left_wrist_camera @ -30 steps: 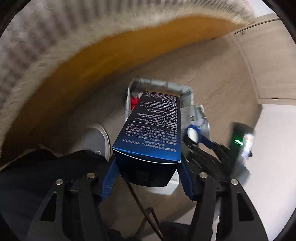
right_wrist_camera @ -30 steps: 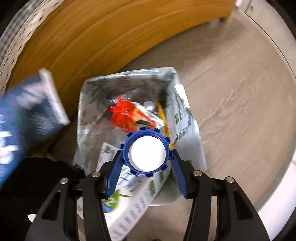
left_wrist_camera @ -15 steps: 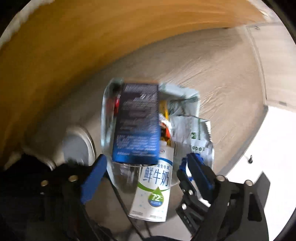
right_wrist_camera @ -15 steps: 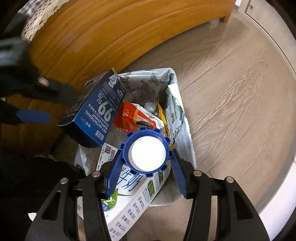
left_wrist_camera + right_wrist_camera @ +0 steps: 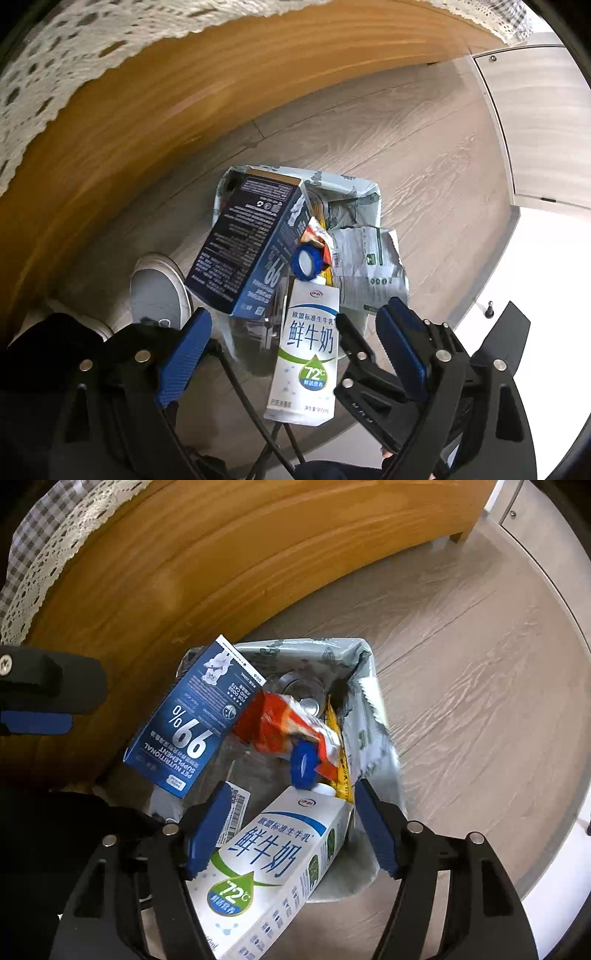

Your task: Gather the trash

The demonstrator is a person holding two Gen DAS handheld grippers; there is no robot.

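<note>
Trash bin [image 5: 364, 657] sits on the wood floor [image 5: 461, 686] beside the wooden furniture [image 5: 155, 110] — its base is hidden by overflowing contents. Blue box [image 5: 192, 723] leans on the left rim; milk carton [image 5: 269, 867] pokes out the near side, bottom cut off. Blue cap [image 5: 303, 764] lies against the orange wrapper [image 5: 280, 720]. Left gripper [image 5: 291, 354] is released, empty, above the bin. Right gripper [image 5: 288, 834] is spread wide, straddling the carton, not clenched.
</note>
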